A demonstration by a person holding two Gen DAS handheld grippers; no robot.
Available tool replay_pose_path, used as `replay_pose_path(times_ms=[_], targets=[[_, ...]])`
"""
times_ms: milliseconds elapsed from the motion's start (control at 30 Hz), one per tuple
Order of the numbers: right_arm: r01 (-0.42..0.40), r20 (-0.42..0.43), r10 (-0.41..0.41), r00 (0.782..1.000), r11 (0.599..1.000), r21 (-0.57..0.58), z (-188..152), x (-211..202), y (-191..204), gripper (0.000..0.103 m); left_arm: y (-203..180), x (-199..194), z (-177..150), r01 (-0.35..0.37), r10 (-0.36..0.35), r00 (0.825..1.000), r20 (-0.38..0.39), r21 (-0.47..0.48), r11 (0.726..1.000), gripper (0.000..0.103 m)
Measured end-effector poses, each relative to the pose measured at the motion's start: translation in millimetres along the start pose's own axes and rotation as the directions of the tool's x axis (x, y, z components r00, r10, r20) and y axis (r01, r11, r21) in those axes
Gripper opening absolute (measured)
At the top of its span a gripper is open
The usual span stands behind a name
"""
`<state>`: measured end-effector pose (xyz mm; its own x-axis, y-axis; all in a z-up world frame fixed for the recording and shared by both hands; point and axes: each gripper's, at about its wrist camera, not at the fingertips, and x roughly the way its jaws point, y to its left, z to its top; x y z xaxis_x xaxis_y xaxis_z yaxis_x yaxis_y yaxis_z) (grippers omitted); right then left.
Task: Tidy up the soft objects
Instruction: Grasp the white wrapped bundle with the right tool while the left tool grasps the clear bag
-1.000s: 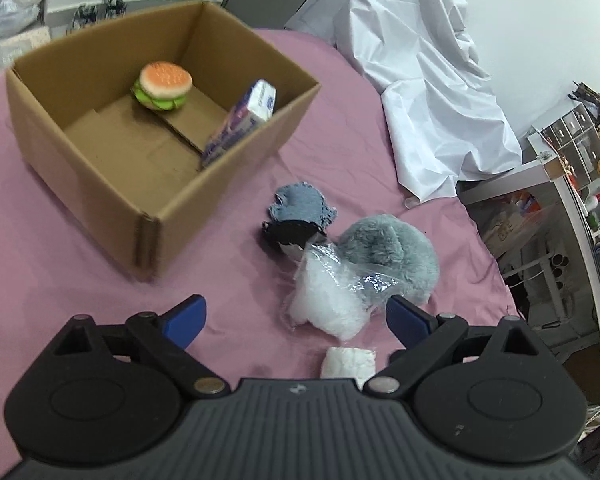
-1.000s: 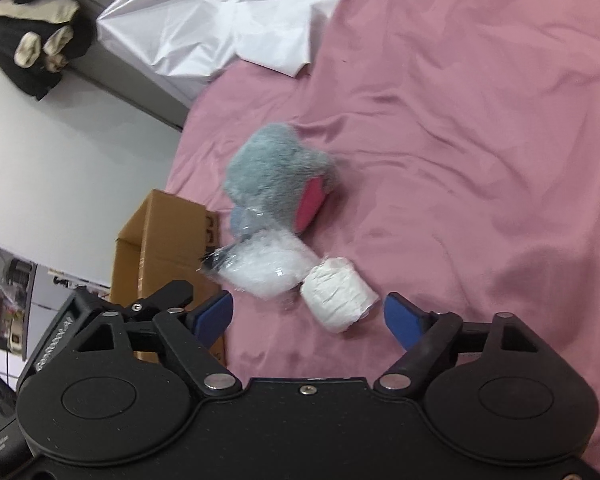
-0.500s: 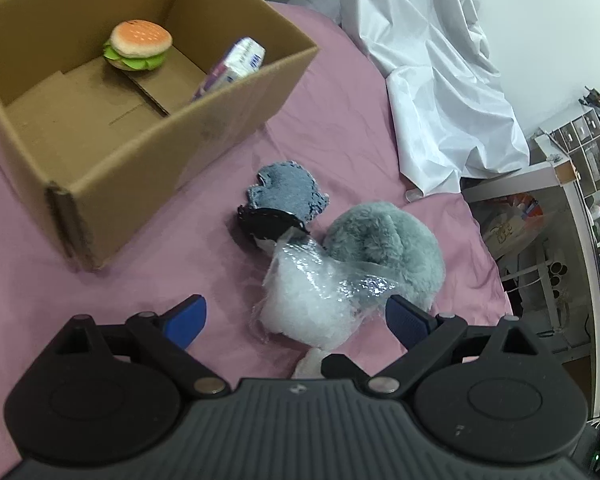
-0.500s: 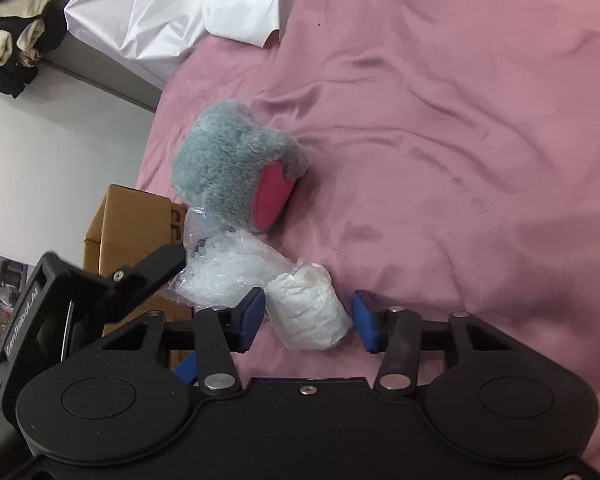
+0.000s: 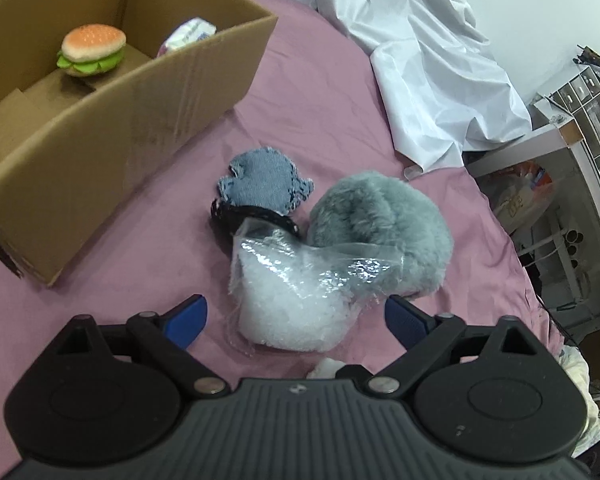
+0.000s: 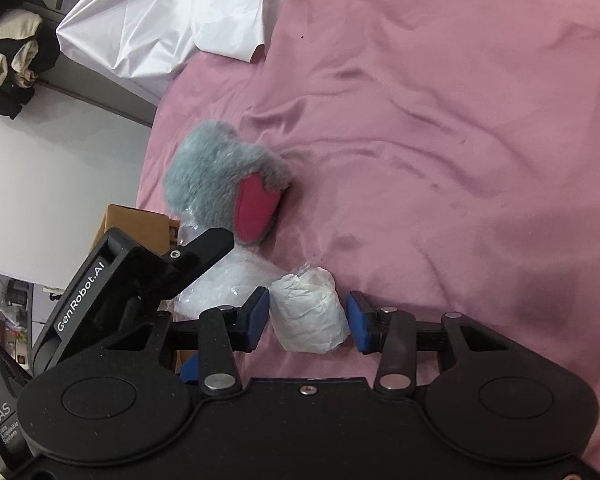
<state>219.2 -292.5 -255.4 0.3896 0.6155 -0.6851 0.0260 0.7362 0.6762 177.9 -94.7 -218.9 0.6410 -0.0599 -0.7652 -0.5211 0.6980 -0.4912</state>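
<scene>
On pink bedsheet (image 6: 440, 120): right gripper (image 6: 308, 317) just closing round white roll (image 6: 309, 312), slight gaps; left gripper (image 5: 296, 316) wide, just narrowing, straddling plastic bag (image 5: 292, 300). Next: squeeze, lift to box (image 5: 148, 92).

A surface covered by a wrinkled pink sheet (image 6: 440, 128) is seen. On it are laid an open cardboard box (image 5: 148, 120), a frayed denim piece (image 5: 262, 180), a grey plush toy (image 5: 380, 228), a clear bag of white filling (image 5: 296, 292) and a white wrapped roll (image 6: 308, 314). A white cloth (image 5: 420, 64) is draped over its far edge.
</scene>
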Motion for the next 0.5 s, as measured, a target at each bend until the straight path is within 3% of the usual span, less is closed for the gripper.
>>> replay_pose_path(times_ms=[133, 200, 500], targets=[[0.002, 0.009, -0.002, 1.0, 1.0, -0.011, -1, -3, 1, 0.042, 4, -1, 1, -0.015, 0.014, 1.0, -0.01, -0.034, 0.999, 0.056], [0.001, 0.013, -0.001, 1.0, 1.0, -0.015, -2, -3, 3, 0.042, 7, -4, 1, -0.013, 0.012, 1.0, -0.003, -0.049, 0.999, 0.048], [-0.058, 0.016, 0.059, 0.998, 0.997, -0.046, -3, -8, 12, 0.042, 19, -26, 5, -0.048, 0.05, 0.998, 0.026, -0.072, 0.996, 0.042]])
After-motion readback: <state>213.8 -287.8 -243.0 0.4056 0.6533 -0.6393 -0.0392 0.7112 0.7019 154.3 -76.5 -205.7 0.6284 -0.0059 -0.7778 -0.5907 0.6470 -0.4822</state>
